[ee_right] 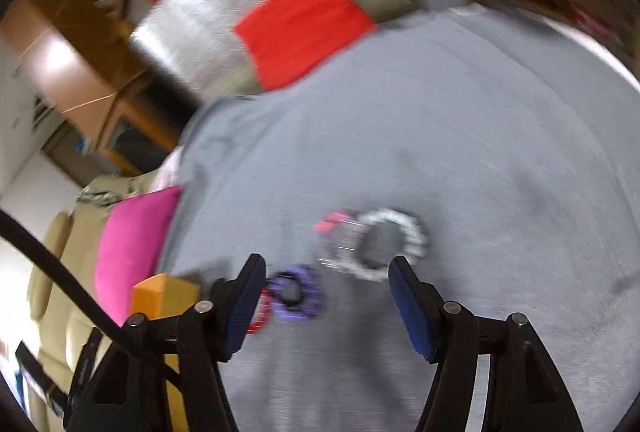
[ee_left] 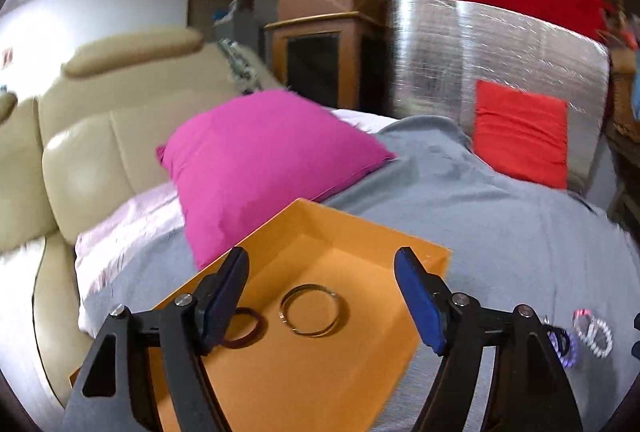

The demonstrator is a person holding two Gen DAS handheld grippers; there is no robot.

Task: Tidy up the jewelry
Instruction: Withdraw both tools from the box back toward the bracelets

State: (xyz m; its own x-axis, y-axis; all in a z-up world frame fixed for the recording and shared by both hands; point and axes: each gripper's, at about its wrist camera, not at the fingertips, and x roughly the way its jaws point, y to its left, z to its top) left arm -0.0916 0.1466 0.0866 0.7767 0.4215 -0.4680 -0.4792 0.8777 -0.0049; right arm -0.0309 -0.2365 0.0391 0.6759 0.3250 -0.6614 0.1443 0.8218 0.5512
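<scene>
An orange tray point(ee_left: 360, 236) lies on a grey blanket point(ee_left: 500, 232). In it lie a metal bangle point(ee_left: 311, 310) and a dark red bangle point(ee_left: 246, 328). My left gripper point(ee_left: 322, 296) hangs open and empty above the tray. Several bracelets lie on the blanket to the right, among them a purple one point(ee_left: 562, 346) and a white beaded one point(ee_left: 596, 334). In the blurred right wrist view my right gripper point(ee_right: 326, 292) is open and empty over the white beaded bracelet point(ee_right: 390, 244), the purple bracelet point(ee_right: 294, 290) and a red one point(ee_right: 260, 316). The tray's corner point(ee_right: 164, 294) shows at left.
A pink pillow point(ee_left: 256, 160) lies behind the tray. A red pillow point(ee_left: 520, 136) leans on a silver foil panel point(ee_left: 480, 52). A beige leather sofa point(ee_left: 80, 152) stands at left. Wooden furniture and a railing are at the back.
</scene>
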